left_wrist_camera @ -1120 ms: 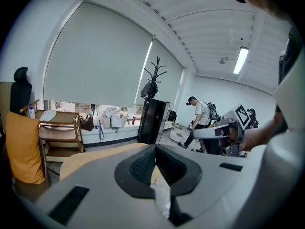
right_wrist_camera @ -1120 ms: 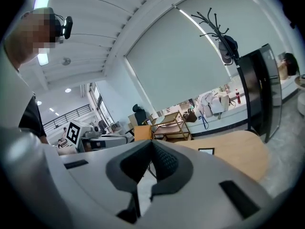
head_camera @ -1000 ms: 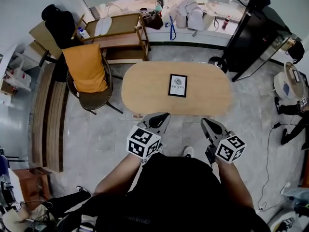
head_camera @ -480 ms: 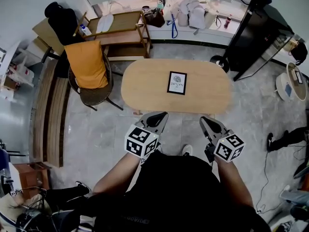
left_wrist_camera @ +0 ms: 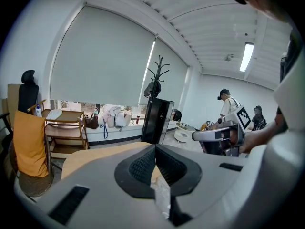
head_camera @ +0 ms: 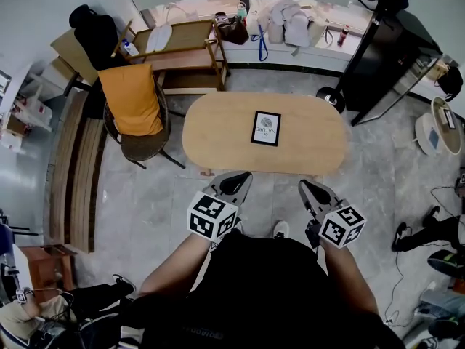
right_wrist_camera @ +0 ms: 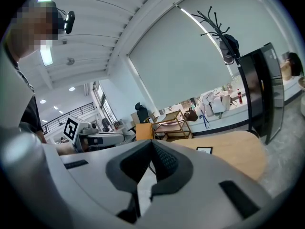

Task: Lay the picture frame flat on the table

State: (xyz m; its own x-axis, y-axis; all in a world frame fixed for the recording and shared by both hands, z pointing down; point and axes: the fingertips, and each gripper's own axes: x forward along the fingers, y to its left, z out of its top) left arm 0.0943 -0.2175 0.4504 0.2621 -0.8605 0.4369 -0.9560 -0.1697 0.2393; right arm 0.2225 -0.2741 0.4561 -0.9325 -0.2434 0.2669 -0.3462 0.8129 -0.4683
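A black picture frame (head_camera: 266,128) with a white print lies flat, face up, near the middle of the oval wooden table (head_camera: 218,133). It shows small in the right gripper view as the frame (right_wrist_camera: 204,150) on the tabletop. My left gripper (head_camera: 242,176) and right gripper (head_camera: 306,187) hover side by side close to the person's body, short of the table's near edge and apart from the frame. Both are shut with nothing between the pads, as seen at the left gripper (left_wrist_camera: 155,149) and the right gripper (right_wrist_camera: 151,147).
A wicker chair with an orange cushion (head_camera: 131,100) stands left of the table. A wooden shelf cart (head_camera: 182,46) is behind it, and a black cabinet (head_camera: 385,57) at the back right. A wooden bench (head_camera: 73,173) runs along the left. A person's legs (head_camera: 418,227) show at the right.
Both grippers stay almost where they were, still shut. The head view has shifted slightly, and a person at the right edge has moved.
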